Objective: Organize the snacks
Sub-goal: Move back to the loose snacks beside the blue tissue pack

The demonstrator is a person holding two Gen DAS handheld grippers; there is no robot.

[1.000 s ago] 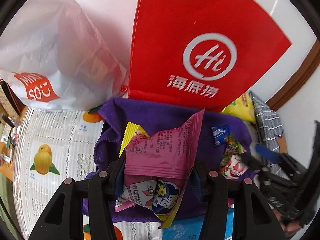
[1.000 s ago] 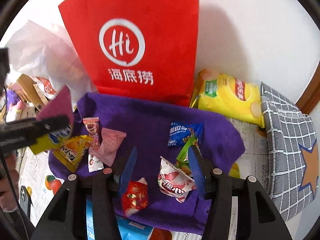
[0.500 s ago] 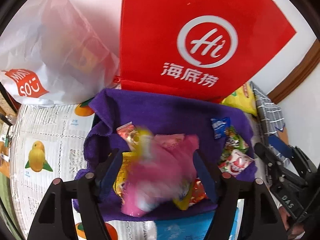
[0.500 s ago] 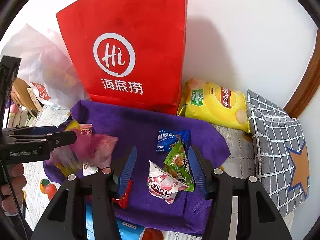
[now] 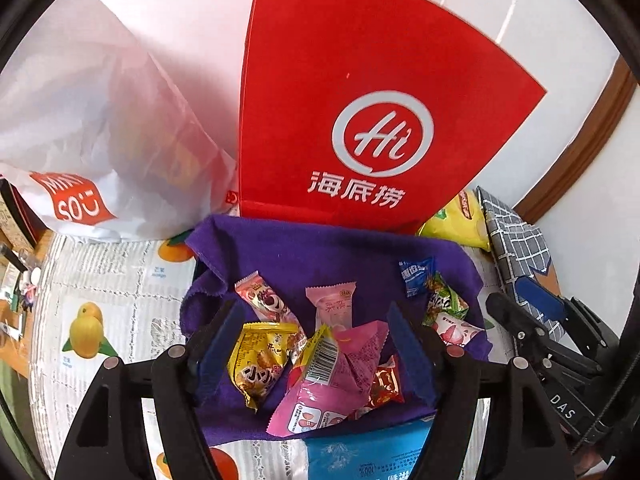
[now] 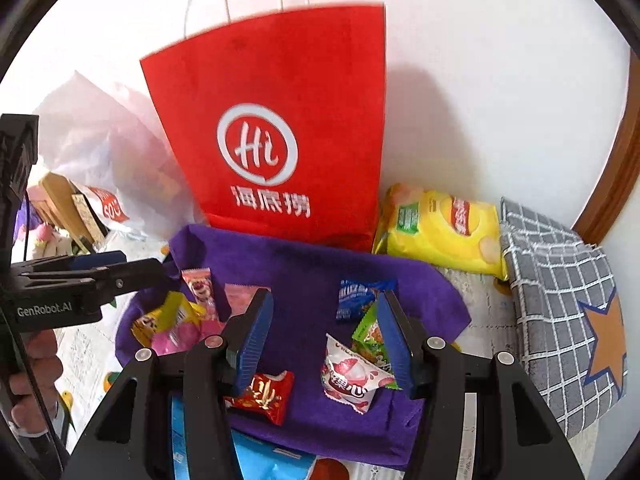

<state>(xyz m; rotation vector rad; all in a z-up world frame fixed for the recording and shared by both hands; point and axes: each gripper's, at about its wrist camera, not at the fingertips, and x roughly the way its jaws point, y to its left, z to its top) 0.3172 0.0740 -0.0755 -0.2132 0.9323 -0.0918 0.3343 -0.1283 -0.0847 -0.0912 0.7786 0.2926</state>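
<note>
1. Your left gripper (image 5: pixel 316 344) held the big pink packet (image 5: pixel 340 376) a second ago. Its jaws have just been opening, and the packet now lies on the purple cloth (image 5: pixel 320 256), below and between the pads but touched by neither. The gripper is wide apart and empty.
2. That drop adds to the left-hand heap: the yellow packet (image 5: pixel 260 364), the strawberry bar (image 5: pixel 262 300), the pale pink sachet (image 5: pixel 332 308) and the pink packet overlap or touch one another. I judge this as one more snack sorted into that group, with the left hand free for the next pick.
3. Under the pink packet's right edge sits a small red packet (image 5: pixel 386 384); how much of it is covered I cannot quite tell from the left wrist view.
4. Your right gripper (image 6: pixel 324 340) stands part open, as it did a second ago, holding nothing. The red packet (image 6: pixel 260 396) lies by its left pad and the white lychee packet (image 6: pixel 352 380) between the pads, both flat on the cloth.
5. Further right on the cloth, the blue sachet (image 6: pixel 360 292) and green packet (image 6: pixel 370 338) sit close together, well apart from the left heap. These loose pieces are likely what remains to be grouped.
6. Around you: a white shopping bag (image 5: pixel 100 140) on the left, a red paper bag (image 5: pixel 360 120) upright behind the cloth, a yellow crisp bag (image 6: pixel 444 232) and a grey checked cushion (image 6: pixel 560 300) to the right, all on a fruit-print table cover (image 5: pixel 100 300) against a white wall.
</note>
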